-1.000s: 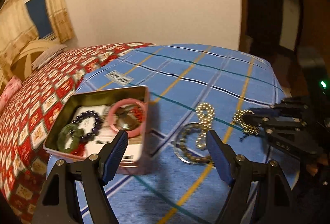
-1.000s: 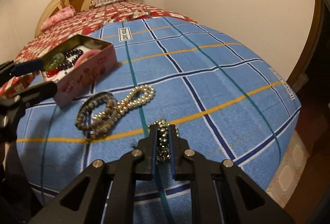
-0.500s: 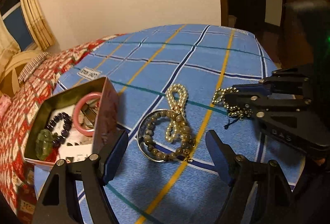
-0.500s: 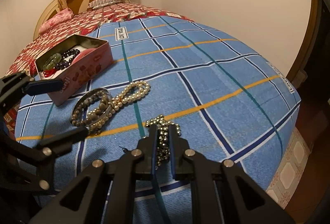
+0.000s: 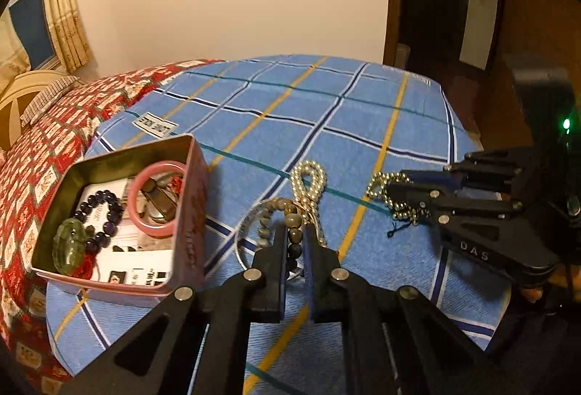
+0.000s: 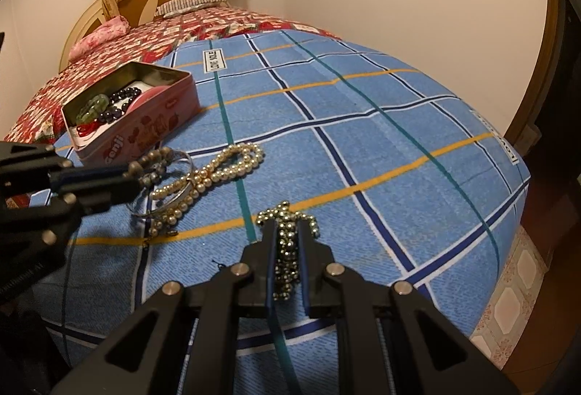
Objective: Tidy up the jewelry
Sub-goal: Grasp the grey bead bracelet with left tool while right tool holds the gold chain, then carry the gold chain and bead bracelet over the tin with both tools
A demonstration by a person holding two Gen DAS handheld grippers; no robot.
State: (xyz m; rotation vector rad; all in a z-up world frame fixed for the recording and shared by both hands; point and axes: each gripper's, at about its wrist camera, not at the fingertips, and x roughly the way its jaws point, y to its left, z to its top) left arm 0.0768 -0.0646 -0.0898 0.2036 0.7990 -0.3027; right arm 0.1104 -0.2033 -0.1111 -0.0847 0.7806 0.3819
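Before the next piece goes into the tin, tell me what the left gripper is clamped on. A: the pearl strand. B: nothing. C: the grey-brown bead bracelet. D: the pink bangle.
C: in the left wrist view the left gripper has just closed on the grey-brown bead bracelet, whose beads sit between its fingers.

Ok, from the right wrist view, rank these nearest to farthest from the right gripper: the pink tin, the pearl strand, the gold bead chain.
1. gold bead chain: pinched between the right gripper fingers.
2. pearl strand: up and left on the blue plaid cloth, beside the left gripper.
3. pink tin: farthest, far left by the red quilt.
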